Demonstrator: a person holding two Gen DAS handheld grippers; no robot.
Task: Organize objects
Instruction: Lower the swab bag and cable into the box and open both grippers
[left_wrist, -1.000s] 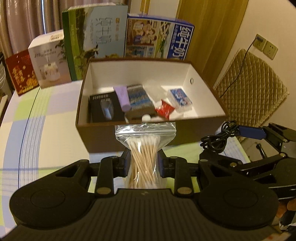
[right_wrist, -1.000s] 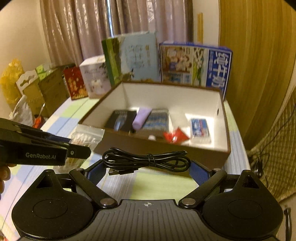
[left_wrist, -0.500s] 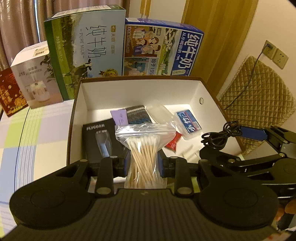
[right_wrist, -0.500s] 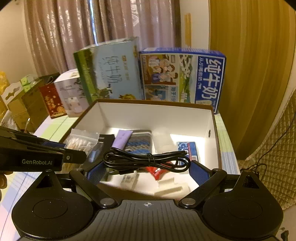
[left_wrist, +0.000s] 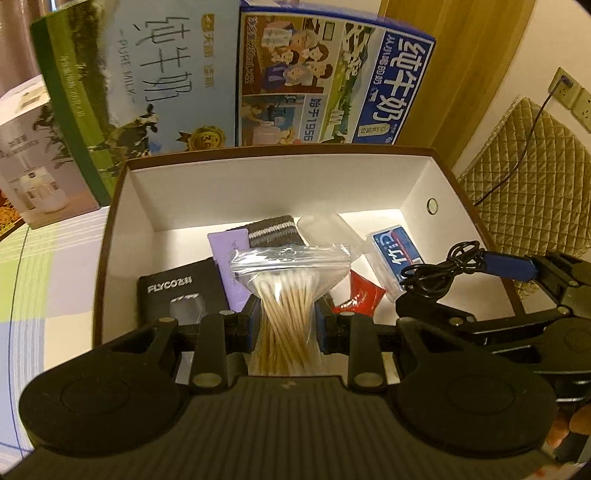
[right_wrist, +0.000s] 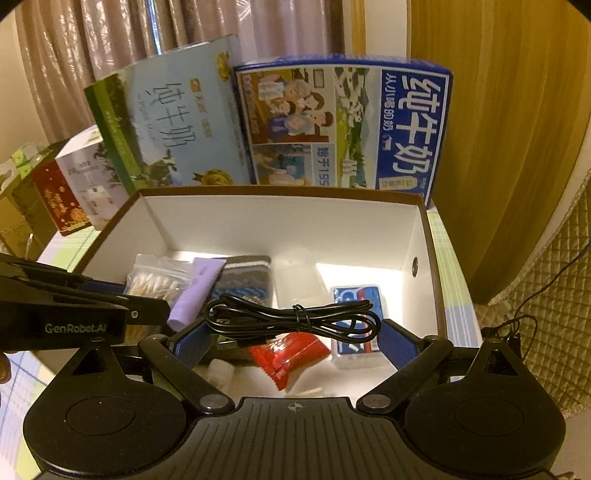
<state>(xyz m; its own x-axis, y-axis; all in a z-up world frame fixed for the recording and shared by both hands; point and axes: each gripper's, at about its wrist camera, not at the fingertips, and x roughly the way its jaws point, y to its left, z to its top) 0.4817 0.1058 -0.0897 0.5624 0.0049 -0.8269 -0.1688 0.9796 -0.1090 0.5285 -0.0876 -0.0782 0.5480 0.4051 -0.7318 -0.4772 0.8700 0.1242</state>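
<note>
Below both sets of jaws sat the open box (left_wrist: 118, 206). Left gripper (left_wrist: 286, 325) pinched the swab bag (left_wrist: 288, 280) upright, sticks running away from the jaws. Right gripper (right_wrist: 295, 332), jaws spread wide, carried the cable (right_wrist: 291, 319) lying crosswise between them.

R tongs (right_wrist: 293, 334) grip coiled blk cable (right_wrist: 291, 319) over open box (right_wrist: 430, 258); L tongs (right_wrist: 147, 291) pinch swab bag (right_wrist: 157, 278).

Left hand-held gripper (left_wrist: 284, 325) is clamped narrow, while the right hand-held gripper (right_wrist: 295, 328) is spread wide.
</note>
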